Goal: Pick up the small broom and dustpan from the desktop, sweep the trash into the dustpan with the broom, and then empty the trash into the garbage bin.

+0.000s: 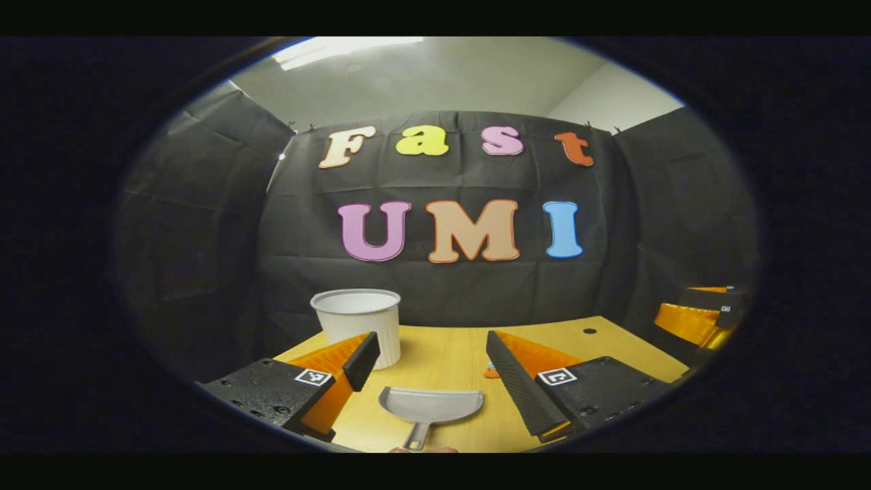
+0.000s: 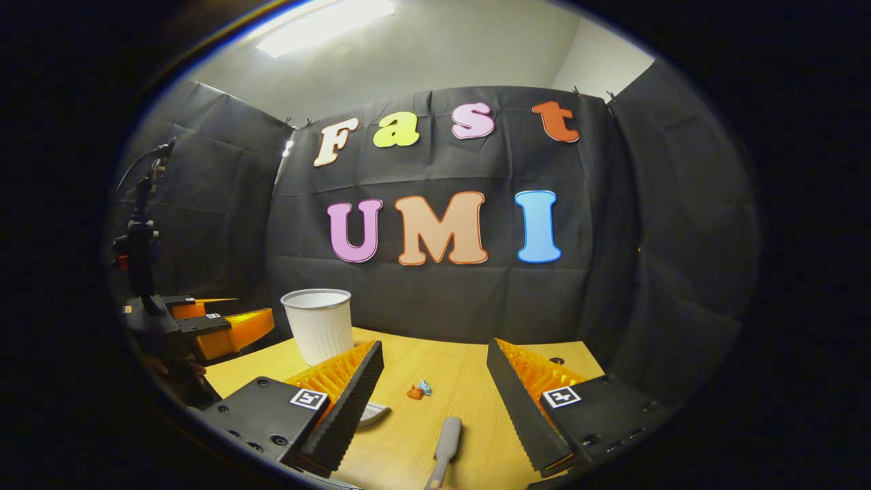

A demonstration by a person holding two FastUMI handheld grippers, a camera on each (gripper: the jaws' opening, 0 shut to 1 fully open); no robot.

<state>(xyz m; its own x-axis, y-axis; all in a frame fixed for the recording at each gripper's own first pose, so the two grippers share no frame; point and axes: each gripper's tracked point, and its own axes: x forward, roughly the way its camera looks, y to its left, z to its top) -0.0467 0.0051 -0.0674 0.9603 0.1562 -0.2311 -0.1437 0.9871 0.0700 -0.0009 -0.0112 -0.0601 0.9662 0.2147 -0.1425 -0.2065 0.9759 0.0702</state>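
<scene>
A grey dustpan (image 1: 430, 407) lies flat on the wooden desktop (image 1: 449, 347), its handle pointing toward me. My left gripper (image 1: 432, 348) hovers open just above and behind it, touching nothing. In the right gripper view a grey broom handle (image 2: 446, 442) lies on the desk below my open right gripper (image 2: 434, 361); its brush end is out of sight. Small orange and blue scraps of trash (image 2: 418, 390) sit ahead of the broom, and an orange scrap (image 1: 491, 371) peeks out beside my left gripper's right finger. A corner of the dustpan (image 2: 373, 414) shows by the right gripper's left finger.
A white ribbed bin (image 1: 359, 323) stands upright at the desk's back left, also seen as the bin (image 2: 318, 323). The other gripper (image 1: 701, 316) is at the far right, and the left gripper (image 2: 211, 327) is at the far left. A small hole (image 1: 589, 331) marks the desktop.
</scene>
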